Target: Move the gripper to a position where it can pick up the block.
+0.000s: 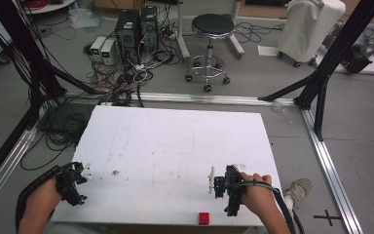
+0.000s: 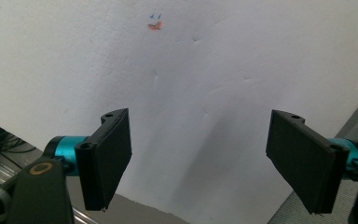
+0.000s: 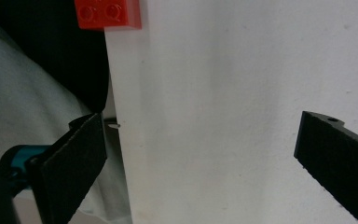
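Both hand-held grippers rest near the front corners of the white foam board (image 1: 175, 146), left gripper (image 2: 198, 156) and right gripper (image 3: 200, 158) spread and empty. The small red studded plastic brick (image 1: 204, 218) sits at the board's front edge, just beside the right gripper, presumably within reach for a pickup.

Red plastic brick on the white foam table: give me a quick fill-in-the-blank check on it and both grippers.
1. The red studded plastic brick sits at the table's ____ edge.
2. The left gripper has its jaws ____.
3. The brick lies closer to the ____ gripper.
4. The white foam table carries ____ brick(s).

Missing words: near; open; right; one
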### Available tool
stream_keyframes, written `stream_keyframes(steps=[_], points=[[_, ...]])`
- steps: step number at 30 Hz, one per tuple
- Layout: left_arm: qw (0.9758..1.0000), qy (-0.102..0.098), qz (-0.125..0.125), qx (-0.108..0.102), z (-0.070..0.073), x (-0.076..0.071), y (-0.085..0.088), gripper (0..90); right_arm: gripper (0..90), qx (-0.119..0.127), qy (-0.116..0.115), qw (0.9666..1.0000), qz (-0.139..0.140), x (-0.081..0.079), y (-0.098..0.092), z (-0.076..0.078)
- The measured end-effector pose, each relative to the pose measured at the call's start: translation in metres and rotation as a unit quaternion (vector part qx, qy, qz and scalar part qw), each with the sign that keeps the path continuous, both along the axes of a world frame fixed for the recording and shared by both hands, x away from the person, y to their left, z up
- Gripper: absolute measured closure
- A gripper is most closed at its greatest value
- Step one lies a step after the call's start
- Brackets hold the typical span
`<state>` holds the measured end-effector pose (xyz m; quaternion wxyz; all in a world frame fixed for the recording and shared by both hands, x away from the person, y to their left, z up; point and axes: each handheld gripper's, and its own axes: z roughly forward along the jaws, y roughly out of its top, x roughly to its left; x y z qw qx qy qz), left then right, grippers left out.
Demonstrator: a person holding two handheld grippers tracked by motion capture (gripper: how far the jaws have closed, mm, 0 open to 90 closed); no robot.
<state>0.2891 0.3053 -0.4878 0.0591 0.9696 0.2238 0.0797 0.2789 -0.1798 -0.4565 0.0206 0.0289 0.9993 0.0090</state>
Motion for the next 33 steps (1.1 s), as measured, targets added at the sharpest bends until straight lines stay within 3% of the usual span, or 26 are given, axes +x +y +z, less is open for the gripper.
stream_keyframes(steps=[33], points=[[1.0,0.002,0.002,-0.003,0.001,0.0,0.001,22.5,1.8,0.017,0.021,0.9985,0.048,-0.029,0.042,-0.03]])
